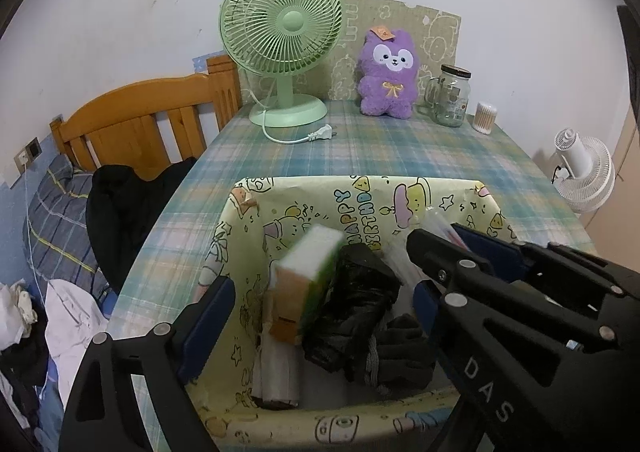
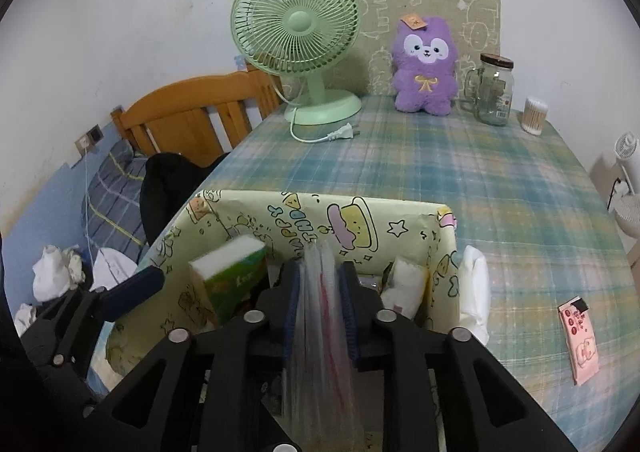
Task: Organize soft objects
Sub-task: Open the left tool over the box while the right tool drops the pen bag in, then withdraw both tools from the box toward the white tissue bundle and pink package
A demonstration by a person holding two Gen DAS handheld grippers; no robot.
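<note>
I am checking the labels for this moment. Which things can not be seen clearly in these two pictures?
- Tissue pack: motion-blurred in both views, print unreadable.
- Box floor: right wrist view, covered by right gripper and clear plastic bag.
- Pink packet: print too small.

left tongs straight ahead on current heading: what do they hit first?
Probably the green-and-white tissue pack, which sits tilted between the open left tongs just ahead, over the birthday-print box. Past it lies the black bag inside the box. Depth is uncertain in this fisheye view.
</note>
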